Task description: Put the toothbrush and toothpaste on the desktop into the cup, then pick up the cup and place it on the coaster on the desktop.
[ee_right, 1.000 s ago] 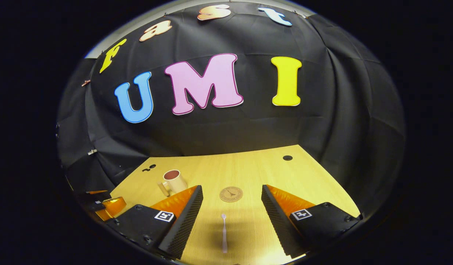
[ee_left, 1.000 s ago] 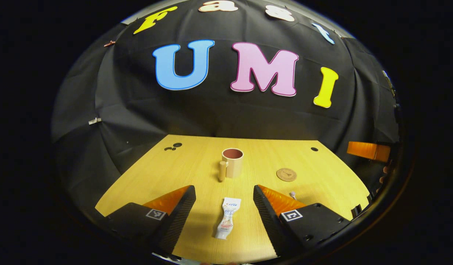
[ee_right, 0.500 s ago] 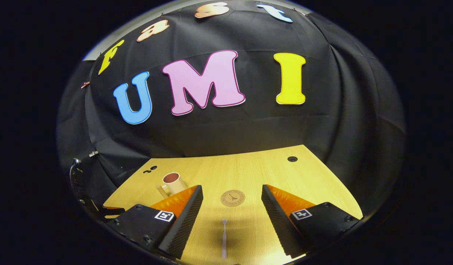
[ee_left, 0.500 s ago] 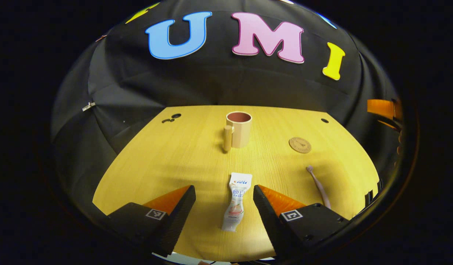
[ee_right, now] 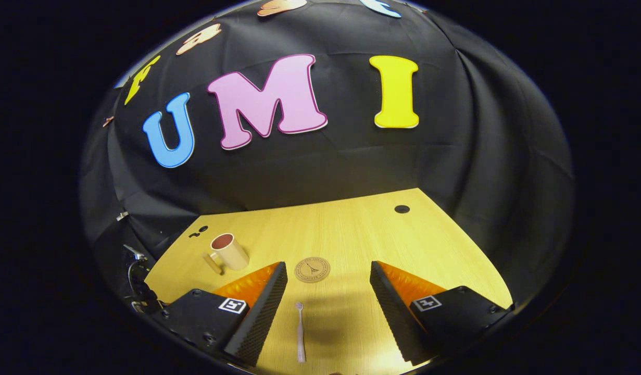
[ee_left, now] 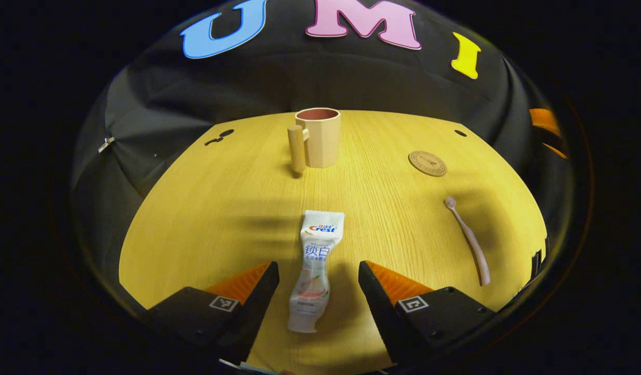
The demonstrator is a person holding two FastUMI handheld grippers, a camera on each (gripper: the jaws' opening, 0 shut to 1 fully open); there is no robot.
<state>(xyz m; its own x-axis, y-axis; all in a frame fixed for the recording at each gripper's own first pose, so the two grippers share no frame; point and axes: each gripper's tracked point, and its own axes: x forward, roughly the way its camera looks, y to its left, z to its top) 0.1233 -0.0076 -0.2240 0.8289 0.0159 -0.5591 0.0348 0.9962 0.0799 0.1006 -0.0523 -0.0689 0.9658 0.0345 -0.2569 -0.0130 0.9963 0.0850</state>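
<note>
While toothpaste (ee_left: 316, 270) lies flat near desk edge, long axis pointing far toward cup (ee_left: 317, 137) | left gripper (ee_left: 317, 286) wide, straddling it, untouched | right gripper (ee_right: 326, 307) wide over toothbrush (ee_right: 300, 332) | left arm nearer.

Table (ee_left: 221, 208): yellow wood grain.
Cup (ee_left: 320, 138): beige outside, reddish-brown inside.
Toothpaste (ee_left: 315, 268): white tube, printed label.
Toothbrush (ee_left: 468, 242): pale pink.
Coaster (ee_left: 427, 163): tan, dark central emblem.
</note>
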